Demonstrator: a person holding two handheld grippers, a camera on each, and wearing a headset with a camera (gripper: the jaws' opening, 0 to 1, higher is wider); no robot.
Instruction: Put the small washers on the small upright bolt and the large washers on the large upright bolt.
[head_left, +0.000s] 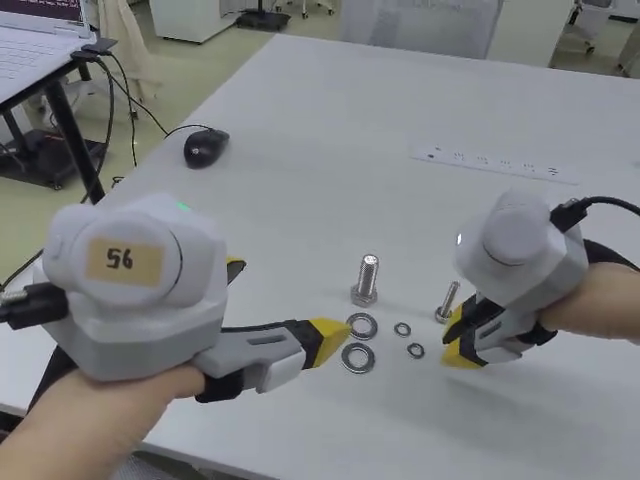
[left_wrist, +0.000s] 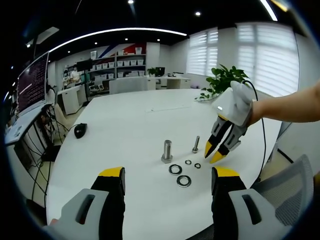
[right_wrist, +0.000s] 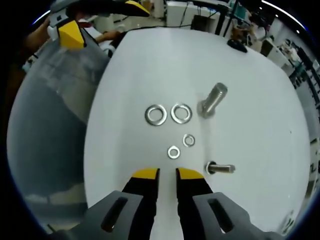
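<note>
White table (head_left: 330, 130); left gripper (left_wrist: 168, 174), jaws spread wide, empty; right gripper (right_wrist: 167, 172), jaws narrowly parted, empty; between them large upright bolt (head_left: 367, 278), small upright bolt (head_left: 447, 300); large washers (head_left: 362, 325), small washers (head_left: 402, 329) flat beside, unthreaded

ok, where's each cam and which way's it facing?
Head view: headset, forward and down at the table; left gripper in left hand, right gripper in right hand.
Left gripper view: on left gripper, along its wide jaws across the table; right gripper and forearm at right.
Right gripper view: on right gripper, down past its narrow jaws; left gripper top left.
Shared: all see large bolt, small bolt, four washers.
</note>
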